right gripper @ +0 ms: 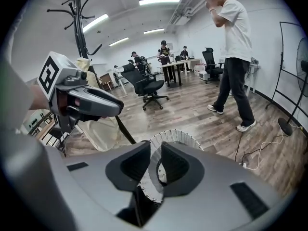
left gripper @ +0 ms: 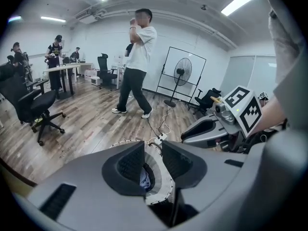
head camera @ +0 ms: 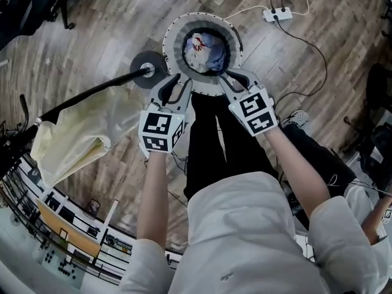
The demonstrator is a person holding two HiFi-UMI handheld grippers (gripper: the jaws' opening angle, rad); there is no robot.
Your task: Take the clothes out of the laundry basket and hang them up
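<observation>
Firstly, head view, basket: a round white laundry basket (head camera: 173,34) stands on the wood floor (head camera: 92,48), with blue and white clothes (head camera: 205,51) bunched inside.
Head view, grippers: the left gripper (head camera: 176,83) and the right gripper (head camera: 236,78) point down side by side, with their tips over the basket's near rim.
Head view, stand: a coat stand (head camera: 147,71) just left of the basket carries a cream garment (head camera: 76,136).
Left gripper view, jaws: they stand fairly wide apart with nothing clamped. The basket rim (left gripper: 163,189) and a scrap of blue cloth (left gripper: 144,179) show through the gap.
Left gripper view, room: a person (left gripper: 137,57) stands mid-stride near a fan (left gripper: 182,76), well beyond the basket.
Right gripper view, jaws: only a narrow gap separates them, and the pads touch nothing. The basket's woven wall (right gripper: 175,138) shows beyond them.
Right gripper view, side: the left gripper juts in from the left, in front of the cream garment (right gripper: 98,129).
</observation>
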